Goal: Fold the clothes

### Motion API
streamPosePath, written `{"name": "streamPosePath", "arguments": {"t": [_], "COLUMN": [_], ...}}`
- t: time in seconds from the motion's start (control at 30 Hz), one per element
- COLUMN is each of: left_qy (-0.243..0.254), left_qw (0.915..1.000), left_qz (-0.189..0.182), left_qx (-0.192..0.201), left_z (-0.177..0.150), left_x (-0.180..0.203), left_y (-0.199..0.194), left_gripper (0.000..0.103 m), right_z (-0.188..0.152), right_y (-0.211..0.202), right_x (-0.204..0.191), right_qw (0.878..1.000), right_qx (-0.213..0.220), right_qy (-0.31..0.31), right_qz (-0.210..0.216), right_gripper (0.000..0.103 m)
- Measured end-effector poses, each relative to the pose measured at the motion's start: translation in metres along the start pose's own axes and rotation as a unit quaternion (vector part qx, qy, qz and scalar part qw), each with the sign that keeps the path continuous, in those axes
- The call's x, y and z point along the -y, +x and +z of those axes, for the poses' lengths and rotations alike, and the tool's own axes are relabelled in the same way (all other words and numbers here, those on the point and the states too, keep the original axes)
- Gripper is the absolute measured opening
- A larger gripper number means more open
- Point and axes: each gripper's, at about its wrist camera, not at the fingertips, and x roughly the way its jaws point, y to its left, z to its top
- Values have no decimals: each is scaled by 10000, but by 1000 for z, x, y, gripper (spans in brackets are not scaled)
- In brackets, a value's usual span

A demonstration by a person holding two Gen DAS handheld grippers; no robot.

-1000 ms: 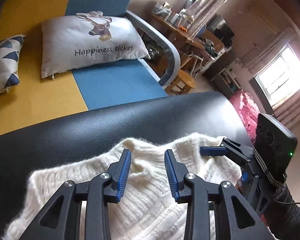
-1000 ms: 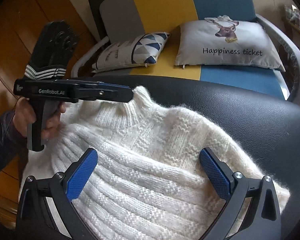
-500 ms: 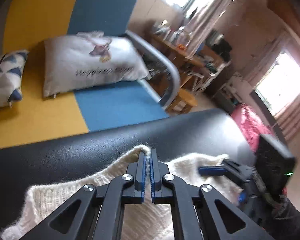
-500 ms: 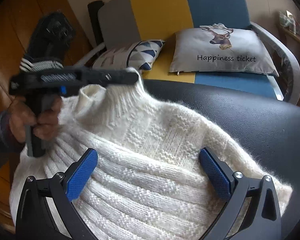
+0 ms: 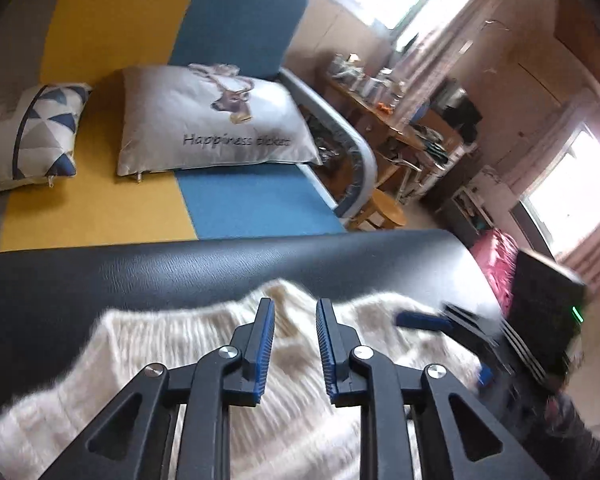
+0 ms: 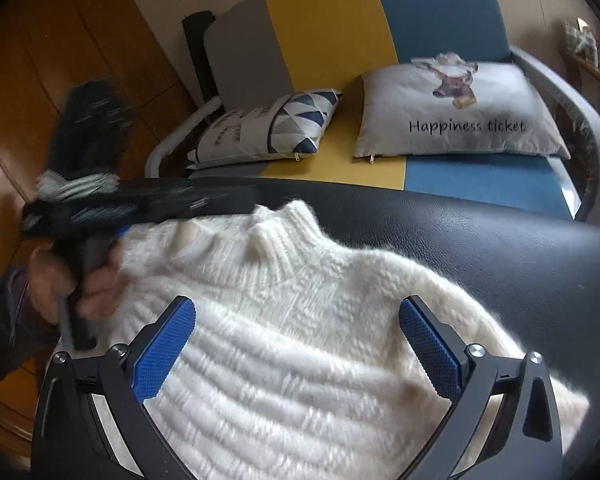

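Note:
A fluffy white knitted sweater (image 6: 300,360) lies spread on a black leather surface (image 6: 500,260), its ribbed collar (image 6: 284,232) toward the far edge. My left gripper (image 5: 295,308) hovers just over the collar end of the sweater (image 5: 140,344). Its jaws are opening, and the pads press on nothing. In the right wrist view it is a blurred black bar (image 6: 160,204) held by a hand (image 6: 60,284) at the left. My right gripper (image 6: 298,312) stands wide open above the sweater's chest, holding nothing. One of its fingers (image 5: 420,322) shows in the left wrist view.
Behind the black surface is a sofa (image 6: 340,32) in grey, yellow and blue, with a deer pillow (image 6: 460,112) and a triangle-patterned pillow (image 6: 268,128). Wooden floor (image 6: 28,100) lies to the left. A cluttered desk (image 5: 388,100) and a round stool (image 5: 384,208) stand at the right.
The left gripper closed on the collar and lifted it half a second ago. Now its jaws have parted, the collar lies down again, and the gripper has drawn back. The right gripper stayed put.

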Motion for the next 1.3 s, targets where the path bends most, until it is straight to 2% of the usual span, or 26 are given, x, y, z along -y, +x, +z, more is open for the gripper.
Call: {"name": "streamPosePath", "arguments": {"t": [0.03,0.1,0.27,0.33,0.47,0.5,0.57,0.63,0.67,0.7,0.83,0.87,0.97,1.03,1.07,1.2,1.3], "left_qy": [76,59,-176,-98,19,27,-38,-174,-232,-338,-661,-743,-1200,-1498,-1584,-1688,-1892], "left_qw": [9995,9983,9990,9990,9981,9980,9977,9967,9969,9969,9963,9959,9907,9850,9830,9818,9786], "left_qz": [295,507,418,387,289,291,571,778,709,647,167,2,-575,-843,-923,-865,-813], "left_qx": [-108,-266,1,203,540,564,367,124,237,296,514,508,292,132,64,-128,23], "left_z": [-4,-10,-15,-25,-47,-54,-68,-76,-77,-77,-87,-93,-119,-136,-144,-167,-174], "left_x": [0,-6,-5,2,13,14,8,0,-1,-2,-1,0,0,1,4,19,19], "left_y": [4,11,-7,-26,-59,-63,-54,-44,-49,-56,-88,-94,-103,-96,-93,-78,-78], "left_gripper": [22,22,22,22,23,23,23,22,22,22,23,24,27,29,29,29,29], "right_z": [2,4,-1,-5,-30,-34,-48,-55,-56,-56,-72,-83,-117,-134,-139,-152,-145], "right_y": [8,9,-10,-26,-59,-61,-58,-62,-66,-71,-124,-140,-161,-160,-157,-141,-130], "right_x": [5,7,0,-3,11,16,32,32,32,31,27,29,28,26,26,29,41], "right_qw": [9996,9992,9985,9984,9946,9934,9898,9906,9904,9904,9873,9841,9695,9610,9575,9428,9349], "right_qx": [-127,-1,11,98,222,207,14,212,155,149,713,892,1213,1267,1291,1391,1515], "right_qy": [95,81,82,66,419,523,808,679,760,819,1280,1522,2047,2303,2410,2804,3028], "right_qz": [-236,-389,-548,-558,-927,-1000,-1170,-1164,-1144,-1100,-606,-195,587,859,920,1147,1065], "right_gripper": [103,103,103,103,103,103,103,103,103,103,103,103,103,103,103,103,103]}}
